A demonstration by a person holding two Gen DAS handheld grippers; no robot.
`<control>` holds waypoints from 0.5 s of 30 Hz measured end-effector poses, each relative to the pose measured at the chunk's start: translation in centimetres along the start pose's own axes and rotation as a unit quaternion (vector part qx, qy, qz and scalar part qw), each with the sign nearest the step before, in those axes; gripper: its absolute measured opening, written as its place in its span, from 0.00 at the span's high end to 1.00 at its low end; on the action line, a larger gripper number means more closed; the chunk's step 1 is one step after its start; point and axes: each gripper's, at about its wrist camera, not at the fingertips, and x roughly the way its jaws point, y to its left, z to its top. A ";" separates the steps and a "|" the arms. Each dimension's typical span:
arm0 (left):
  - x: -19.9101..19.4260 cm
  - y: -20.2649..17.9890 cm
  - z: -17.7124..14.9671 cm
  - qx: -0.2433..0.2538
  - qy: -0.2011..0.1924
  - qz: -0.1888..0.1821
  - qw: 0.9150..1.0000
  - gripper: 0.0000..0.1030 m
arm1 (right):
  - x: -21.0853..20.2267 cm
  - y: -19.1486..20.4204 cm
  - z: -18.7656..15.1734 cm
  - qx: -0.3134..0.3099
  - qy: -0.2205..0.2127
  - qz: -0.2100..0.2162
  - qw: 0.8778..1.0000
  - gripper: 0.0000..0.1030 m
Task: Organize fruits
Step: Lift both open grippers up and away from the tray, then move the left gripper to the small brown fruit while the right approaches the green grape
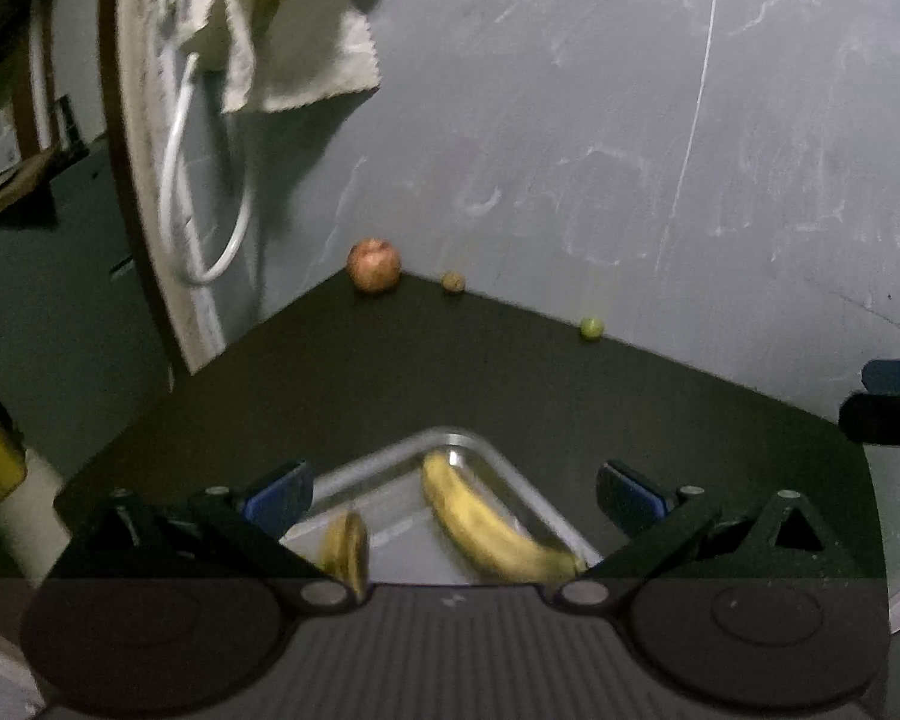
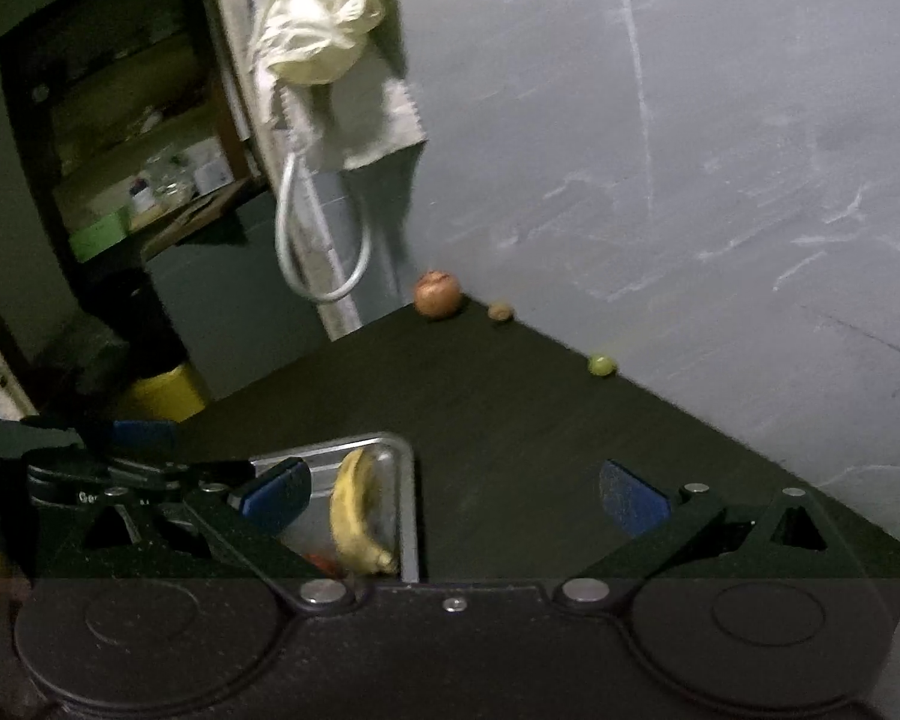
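A metal tray (image 1: 480, 444) (image 2: 408, 480) lies on the dark table and holds a yellow banana (image 1: 486, 528) (image 2: 357, 516). A second yellow fruit (image 1: 345, 549) lies in the tray's left part, and something red (image 2: 324, 564) shows beside the banana. A red apple (image 1: 374, 264) (image 2: 437, 293), a small brown fruit (image 1: 453, 282) (image 2: 500, 311) and a small green fruit (image 1: 591, 327) (image 2: 602, 364) sit along the far edge by the wall. My left gripper (image 1: 456, 495) is open over the tray. My right gripper (image 2: 456, 492) is open, over the tray's right rim.
A grey wall (image 1: 630, 120) stands behind the table. A cloth (image 2: 324, 24) and a white cable loop (image 2: 318, 252) hang at the far left corner. A yellow container (image 2: 162, 396) stands off the table's left side. The other gripper (image 2: 120, 468) shows at the left.
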 end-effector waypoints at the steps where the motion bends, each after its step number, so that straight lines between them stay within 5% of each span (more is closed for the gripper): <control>1: 0.5 0.2 0.7 0.004 -0.002 -0.004 1.000 0.00 | 0.2 -0.1 0.3 0.004 0.000 -0.008 1.000 0.01; 15: 10.0 2.7 7.5 0.049 -0.007 -0.070 0.996 0.00 | 5.0 0.3 5.4 0.040 -0.009 -0.071 0.997 0.01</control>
